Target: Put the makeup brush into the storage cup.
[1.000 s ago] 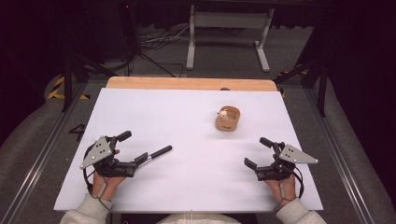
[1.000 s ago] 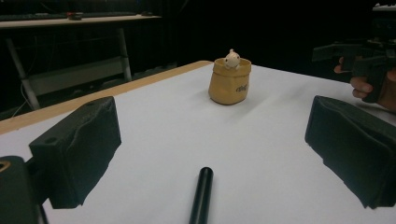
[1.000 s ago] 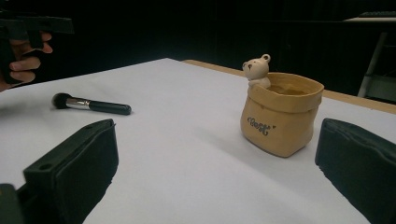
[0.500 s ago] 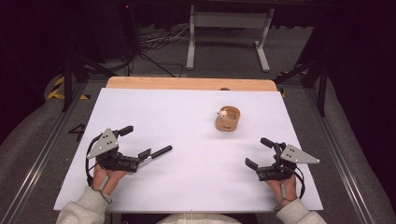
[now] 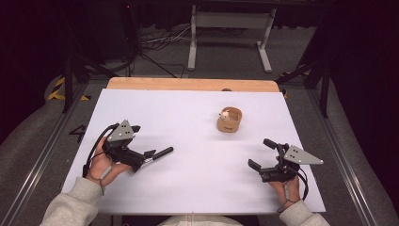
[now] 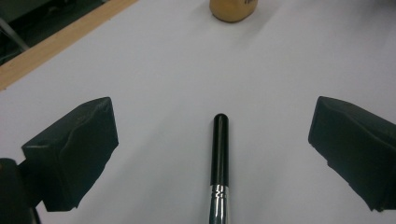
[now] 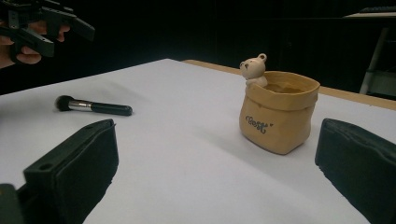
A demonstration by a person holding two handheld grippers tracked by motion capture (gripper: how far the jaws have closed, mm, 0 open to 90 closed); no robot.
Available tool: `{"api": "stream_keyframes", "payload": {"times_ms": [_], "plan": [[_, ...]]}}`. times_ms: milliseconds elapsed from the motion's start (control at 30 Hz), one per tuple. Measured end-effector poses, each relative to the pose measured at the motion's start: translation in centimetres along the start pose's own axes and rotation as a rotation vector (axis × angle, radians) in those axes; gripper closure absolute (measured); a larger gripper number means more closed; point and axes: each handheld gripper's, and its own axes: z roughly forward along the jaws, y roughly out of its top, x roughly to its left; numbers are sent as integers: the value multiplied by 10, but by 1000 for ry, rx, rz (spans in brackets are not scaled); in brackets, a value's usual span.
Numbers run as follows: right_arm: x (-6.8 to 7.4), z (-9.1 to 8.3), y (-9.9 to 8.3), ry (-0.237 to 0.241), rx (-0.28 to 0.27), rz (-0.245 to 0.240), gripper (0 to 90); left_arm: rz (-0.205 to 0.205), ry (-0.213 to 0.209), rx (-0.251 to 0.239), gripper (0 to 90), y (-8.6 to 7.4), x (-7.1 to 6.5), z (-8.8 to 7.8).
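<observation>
The white table (image 5: 197, 188) carries a tan bag-shaped pot (image 7: 276, 115) far right of centre, a small bear figure (image 7: 253, 68) on its rim; contents not discernible. The makeup brush (image 6: 219, 158) lies between my left gripper's (image 5: 141, 141) spread jaws, untouched. My right gripper (image 5: 264, 154) is released, empty.

I see my 2 grippers low, left gripper (image 5: 143, 141) and right gripper (image 5: 259, 153), jaws spread wide.

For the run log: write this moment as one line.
left gripper: open, above black-handled makeup brush | right gripper: open, empty | tan bear-trimmed pot: upright
</observation>
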Motion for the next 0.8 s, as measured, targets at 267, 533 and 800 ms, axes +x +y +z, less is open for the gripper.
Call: {"api": "stream_keyframes", "payload": {"times_ms": [267,533,800], "plan": [[0,1,0,28,5,14,18,14,-32,168,31,12,7,8],[-1,0,-1,31,3,22,18,35,-31,281,37,19,9,14],[-2,0,-1,43,5,36,28,26,-30,373,43,26,14,17]]}}
